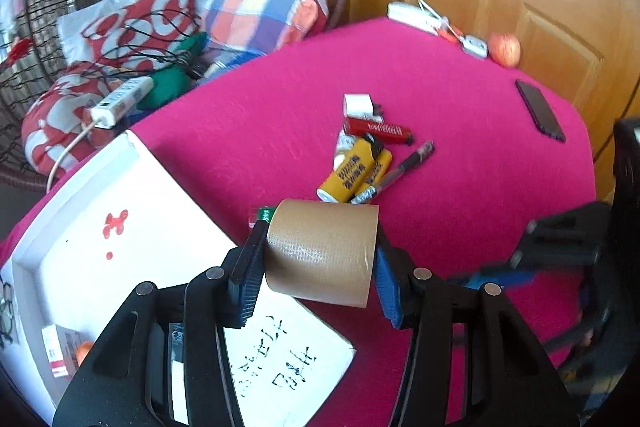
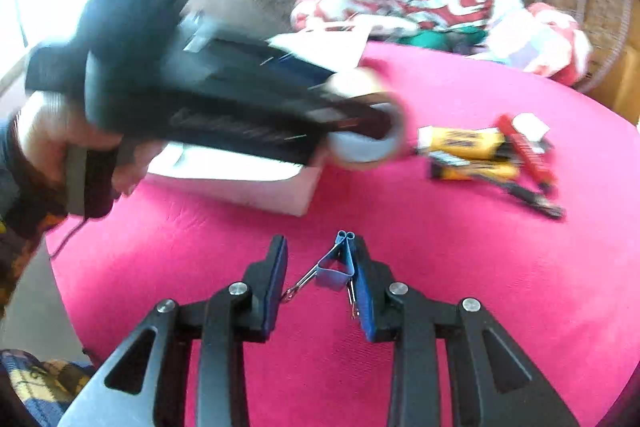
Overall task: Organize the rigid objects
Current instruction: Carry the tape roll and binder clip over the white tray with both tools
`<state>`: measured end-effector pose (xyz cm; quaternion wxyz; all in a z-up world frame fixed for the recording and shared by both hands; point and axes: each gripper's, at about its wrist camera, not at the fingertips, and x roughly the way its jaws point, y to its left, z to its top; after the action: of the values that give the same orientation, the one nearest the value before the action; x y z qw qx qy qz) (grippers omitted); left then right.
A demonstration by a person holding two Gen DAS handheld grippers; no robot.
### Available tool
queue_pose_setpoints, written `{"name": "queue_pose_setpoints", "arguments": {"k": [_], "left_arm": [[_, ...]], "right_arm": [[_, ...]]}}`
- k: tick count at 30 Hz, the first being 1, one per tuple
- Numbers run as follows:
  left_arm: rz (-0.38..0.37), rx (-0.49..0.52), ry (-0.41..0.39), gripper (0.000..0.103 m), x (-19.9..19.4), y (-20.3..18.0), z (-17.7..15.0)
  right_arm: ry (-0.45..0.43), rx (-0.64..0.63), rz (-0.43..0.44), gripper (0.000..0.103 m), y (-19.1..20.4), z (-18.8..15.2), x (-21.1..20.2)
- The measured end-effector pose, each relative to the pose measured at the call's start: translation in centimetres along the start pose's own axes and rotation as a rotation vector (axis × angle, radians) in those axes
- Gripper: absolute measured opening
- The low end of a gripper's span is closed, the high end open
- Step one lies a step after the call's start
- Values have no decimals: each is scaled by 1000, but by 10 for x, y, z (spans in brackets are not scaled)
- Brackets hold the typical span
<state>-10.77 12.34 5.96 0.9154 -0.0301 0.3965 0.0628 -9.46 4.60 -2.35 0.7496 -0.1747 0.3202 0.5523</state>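
Observation:
My left gripper (image 1: 320,227) is shut on a roll of brown tape (image 1: 320,251) and holds it above the pink table, at the corner of a white tray (image 1: 80,227). The right wrist view shows that gripper blurred, with the tape roll (image 2: 372,151) at its tip over the tray (image 2: 280,195). My right gripper (image 2: 320,241) is low over the cloth with a blue binder clip (image 2: 334,273) between its fingers. The clip leans on the right finger, and a gap shows between its body and the left pad. The right gripper (image 1: 520,255) also appears blurred in the left wrist view.
A pile lies mid-table: yellow tubes (image 1: 352,171), a red lighter (image 1: 376,129), a pen (image 1: 404,167) and a white plug (image 1: 358,105). A phone (image 1: 540,111) and an apple (image 1: 504,49) lie far right. Cushions and a power strip (image 1: 120,103) sit beyond the left edge.

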Motion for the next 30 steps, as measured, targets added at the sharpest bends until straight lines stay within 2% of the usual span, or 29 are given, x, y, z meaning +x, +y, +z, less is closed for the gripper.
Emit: {"name": "queue_pose_setpoints", "arguments": {"k": [5, 7, 12, 15, 18, 22, 30], "left_arm": [[41, -75, -143, 49, -42, 1, 2], [78, -110, -214, 49, -66, 2, 3], [137, -224, -354, 49, -122, 14, -2], [214, -278, -432, 49, -153, 22, -9], [293, -306, -479, 49, -175, 26, -17], [374, -351, -525, 49, -196, 36, -28], [441, -412, -555, 49, -222, 56, -49]], "right_arm": [[-114, 81, -91, 31, -25, 18, -41], [-181, 106, -117, 31, -36, 36, -56], [-337, 104, -162, 31, -43, 59, -98], [-425, 92, -186, 31, -42, 69, -121], [-505, 90, -191, 31, -41, 84, -138], [-560, 53, -190, 31, -30, 98, -152], [-616, -17, -151, 31, -2, 117, -163]]}}
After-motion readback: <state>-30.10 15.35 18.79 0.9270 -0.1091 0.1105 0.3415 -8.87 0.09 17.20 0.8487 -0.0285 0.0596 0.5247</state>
